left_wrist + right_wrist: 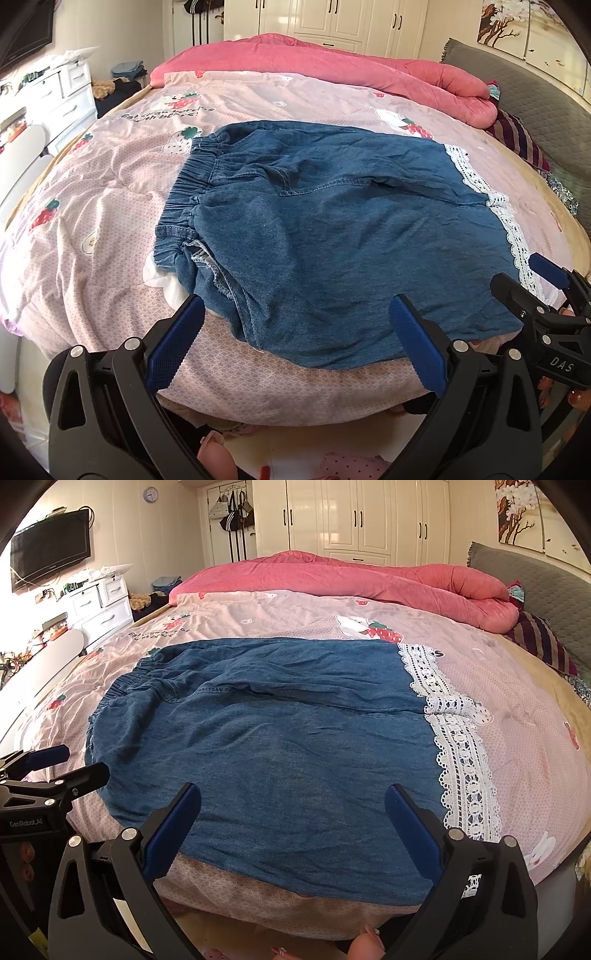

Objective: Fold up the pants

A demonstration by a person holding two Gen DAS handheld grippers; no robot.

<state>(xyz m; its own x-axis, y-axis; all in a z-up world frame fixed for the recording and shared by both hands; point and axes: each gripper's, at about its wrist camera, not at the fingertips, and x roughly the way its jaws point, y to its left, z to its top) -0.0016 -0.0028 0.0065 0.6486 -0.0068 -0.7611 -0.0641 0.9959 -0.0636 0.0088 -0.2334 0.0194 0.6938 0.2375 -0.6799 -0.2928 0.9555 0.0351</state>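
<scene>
Blue denim pants (pixel 332 229) lie flat on the pink strawberry-print bedcover (pixel 110 206). Their elastic waistband (pixel 184 192) is to the left and the white lace hems (pixel 513 229) to the right. Both legs lie side by side, and a crease runs between them. My left gripper (pixel 295 301) is open over the near edge of the pants, toward the waist end, holding nothing. My right gripper (pixel 293 788) is open over the near leg (pixel 295 757), left of the lace hem (pixel 465 775), also holding nothing. Each gripper shows at the edge of the other's view.
A rolled pink quilt (pixel 351 576) lies across the far side of the bed. A grey headboard (pixel 546 587) and a striped pillow (pixel 543 638) are at the right. White drawers (pixel 99 602) and a wall TV (pixel 50 546) stand at the left. The bed's front edge (pixel 277 912) is just below the grippers.
</scene>
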